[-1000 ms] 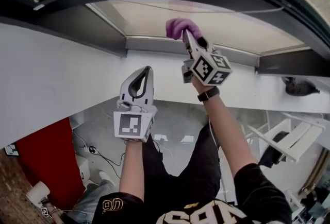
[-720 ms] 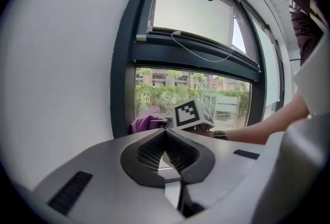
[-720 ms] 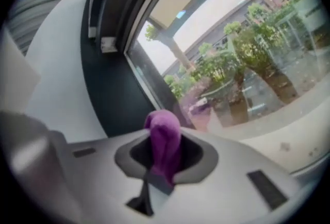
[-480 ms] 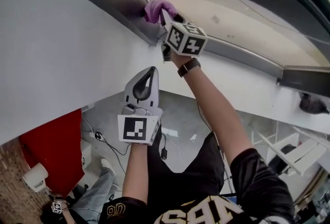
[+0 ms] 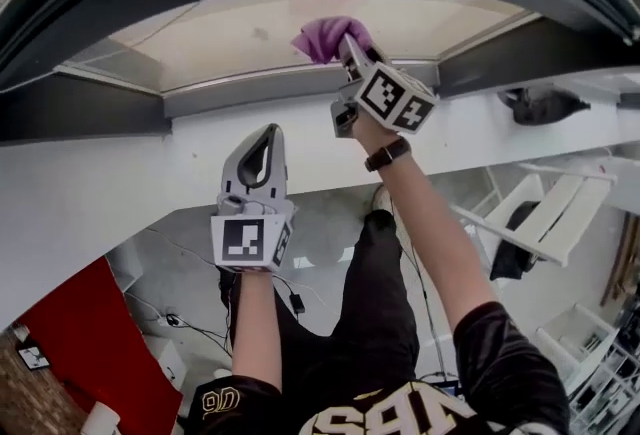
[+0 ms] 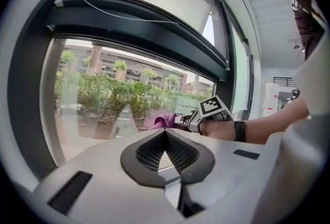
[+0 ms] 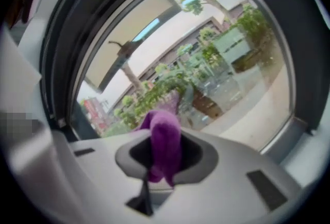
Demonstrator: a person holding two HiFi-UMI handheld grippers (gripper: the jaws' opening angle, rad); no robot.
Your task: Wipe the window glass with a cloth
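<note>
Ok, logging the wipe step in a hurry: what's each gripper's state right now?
Left gripper: shut, holding nothing.
Right gripper: shut on the purple cloth.

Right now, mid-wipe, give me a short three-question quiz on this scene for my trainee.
1. True or false: the left tool is shut with nothing in it.
2. What holds the purple cloth? A: a bare hand. B: the right tool. C: a wall hook.
3. Fill in: the cloth is held up to the window ____.
Key: 1 true. 2 B. 3 glass.
</note>
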